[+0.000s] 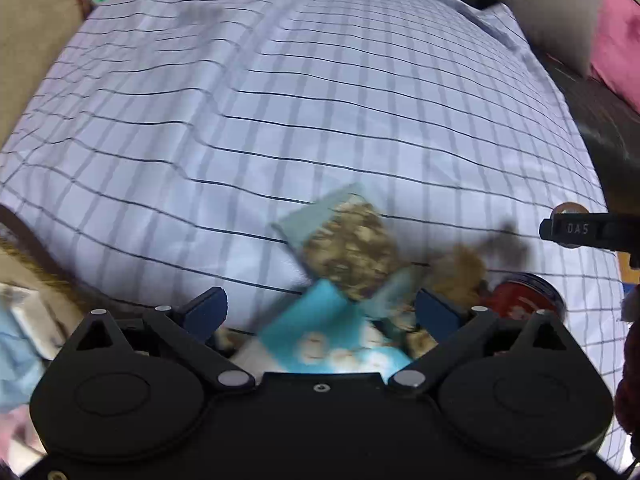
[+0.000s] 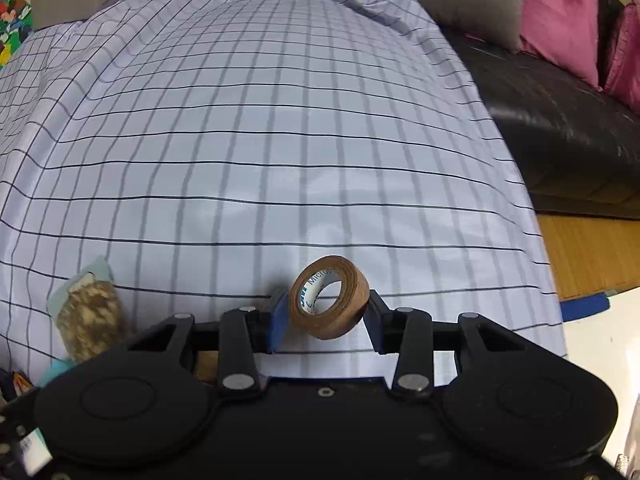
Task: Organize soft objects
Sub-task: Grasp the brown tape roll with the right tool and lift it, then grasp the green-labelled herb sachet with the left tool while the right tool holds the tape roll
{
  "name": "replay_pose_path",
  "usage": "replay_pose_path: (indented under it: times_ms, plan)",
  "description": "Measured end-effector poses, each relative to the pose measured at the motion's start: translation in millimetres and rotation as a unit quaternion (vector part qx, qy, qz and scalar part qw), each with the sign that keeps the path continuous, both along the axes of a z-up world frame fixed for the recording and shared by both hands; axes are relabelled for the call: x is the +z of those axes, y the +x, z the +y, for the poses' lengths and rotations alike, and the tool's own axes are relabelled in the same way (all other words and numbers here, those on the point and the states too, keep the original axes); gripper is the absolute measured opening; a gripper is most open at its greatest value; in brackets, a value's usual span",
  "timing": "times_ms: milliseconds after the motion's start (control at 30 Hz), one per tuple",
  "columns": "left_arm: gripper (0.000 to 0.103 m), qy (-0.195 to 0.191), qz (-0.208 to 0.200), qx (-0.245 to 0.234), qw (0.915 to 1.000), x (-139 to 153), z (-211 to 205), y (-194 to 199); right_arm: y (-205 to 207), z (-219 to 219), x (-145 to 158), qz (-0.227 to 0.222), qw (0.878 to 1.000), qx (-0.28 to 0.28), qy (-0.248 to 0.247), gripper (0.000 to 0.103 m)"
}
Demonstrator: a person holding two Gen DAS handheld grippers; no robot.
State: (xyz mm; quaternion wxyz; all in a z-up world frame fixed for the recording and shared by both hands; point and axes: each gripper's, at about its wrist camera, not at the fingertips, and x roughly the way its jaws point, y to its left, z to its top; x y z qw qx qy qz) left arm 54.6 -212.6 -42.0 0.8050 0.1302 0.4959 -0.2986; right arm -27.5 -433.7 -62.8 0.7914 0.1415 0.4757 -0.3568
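Squarely between the right claw [image 2: 326,314] fingers sits the tape roll [image 2: 329,303].

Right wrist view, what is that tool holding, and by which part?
The right tool holds a brown roll of tape, pinched across its two flat sides, hole facing the camera.

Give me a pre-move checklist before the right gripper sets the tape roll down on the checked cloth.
1. Tape roll clamped in the right gripper: ok.
2. Roll level: not ok, it sits tilted.
3. Checked cloth bare ahead of the roll: ok.
4. Left gripper open: ok.
5. Packets under the left gripper lying still: cannot tell, blurred.
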Motion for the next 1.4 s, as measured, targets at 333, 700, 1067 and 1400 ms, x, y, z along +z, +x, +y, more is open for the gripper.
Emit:
replay_pose_path:
  times_ms: [333,700,1067,1400]
  plan:
    - [0.097,-0.001,-0.008,0.0,1.0,-13,-34,1,-46,-47,-15,0.009,0.999,-0.034,0.004,0.04]
    - [0.097,0.041,-0.001,0.052,0.9978,-42,-55,22,-80,-69,-42,0.024,0.998,-0.054,0.029,0.04]
    - [0.096,0.055,0.083,0.068,0.9927,-78,-68,49,-85,-64,-55,0.031,0.999,-0.04,0.017,0.04]
    - [0.046,0.023,0.035,0.044,0.9981,-59,-63,46,-88,-59,-48,0.029,0.999,-0.033,0.032,0.04]
